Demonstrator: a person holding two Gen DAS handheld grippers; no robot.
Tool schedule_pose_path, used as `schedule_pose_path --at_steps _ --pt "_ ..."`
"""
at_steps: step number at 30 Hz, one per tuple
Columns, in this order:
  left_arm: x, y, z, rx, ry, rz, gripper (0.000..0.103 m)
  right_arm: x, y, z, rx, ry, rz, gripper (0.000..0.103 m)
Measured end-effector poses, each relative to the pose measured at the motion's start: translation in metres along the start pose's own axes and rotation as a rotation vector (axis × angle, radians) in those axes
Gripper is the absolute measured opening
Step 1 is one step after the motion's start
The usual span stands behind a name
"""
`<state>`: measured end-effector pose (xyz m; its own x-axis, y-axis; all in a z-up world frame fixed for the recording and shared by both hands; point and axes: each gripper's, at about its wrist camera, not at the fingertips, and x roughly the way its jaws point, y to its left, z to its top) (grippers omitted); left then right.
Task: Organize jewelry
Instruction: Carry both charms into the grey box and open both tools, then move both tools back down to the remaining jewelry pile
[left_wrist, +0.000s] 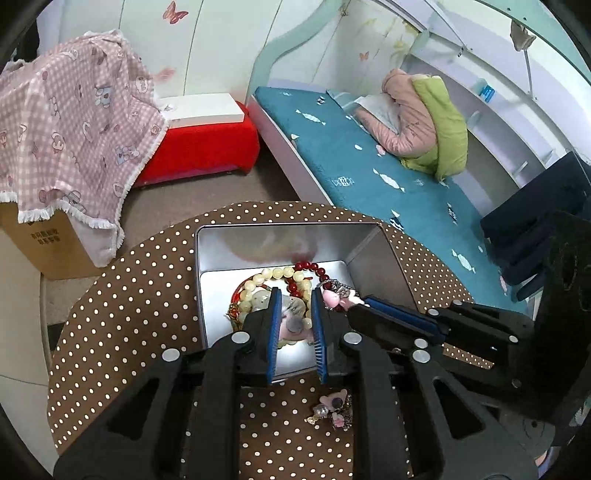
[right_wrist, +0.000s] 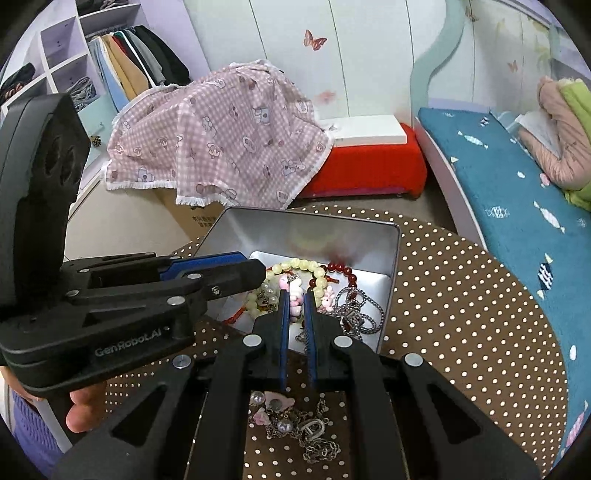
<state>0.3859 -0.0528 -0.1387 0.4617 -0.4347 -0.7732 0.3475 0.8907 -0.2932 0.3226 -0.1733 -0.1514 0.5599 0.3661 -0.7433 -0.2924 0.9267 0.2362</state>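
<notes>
Loose charms (right_wrist: 291, 424) lie on the dotted worktop (right_wrist: 461, 314) at lower centre, not yet sorted. Your right gripper (right_wrist: 295, 295) is pinched on a pink charm chain (over the tin (right_wrist: 310, 225)); left gripper (left_wrist: 295, 295), jaws slightly apart, holds nothing above the beads (left_wrist: 280, 275).

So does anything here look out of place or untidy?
Yes. A small tangle of jewelry, silver chain with pink charms and pearls, lies on the dotted tablecloth outside the metal tin, near its front edge. The beaded bracelets and another chain sit inside the tin, heaped together rather than sorted.
</notes>
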Motion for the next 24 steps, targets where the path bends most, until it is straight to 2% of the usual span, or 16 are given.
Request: schedule_pose_path --at_steps 1,3,13,16,22,24 --pt "-0.001 0.001 0.0 -0.001 -0.002 0.002 0.021 0.001 0.0 0.0 0.003 0.003 0.002 0.007" --pt "-0.002 0.001 0.0 -0.003 -0.005 0.007 0.029 0.004 0.0 0.0 0.002 0.009 0.0 0.007" --pt "-0.021 0.003 -0.004 -0.008 -0.032 0.003 0.029 -0.006 0.002 -0.002 0.023 -0.016 0.026 0.01" --pt "-0.034 0.0 -0.006 -0.008 -0.06 -0.002 0.033 -0.016 0.003 -0.003 0.019 -0.034 0.032 0.01" --pt "-0.069 -0.009 -0.022 0.019 -0.14 0.007 0.055 -0.047 0.009 -0.013 -0.021 -0.085 0.014 0.017" --pt "-0.08 -0.014 -0.029 0.036 -0.175 0.022 0.067 -0.056 0.011 -0.019 -0.03 -0.099 0.006 0.023"
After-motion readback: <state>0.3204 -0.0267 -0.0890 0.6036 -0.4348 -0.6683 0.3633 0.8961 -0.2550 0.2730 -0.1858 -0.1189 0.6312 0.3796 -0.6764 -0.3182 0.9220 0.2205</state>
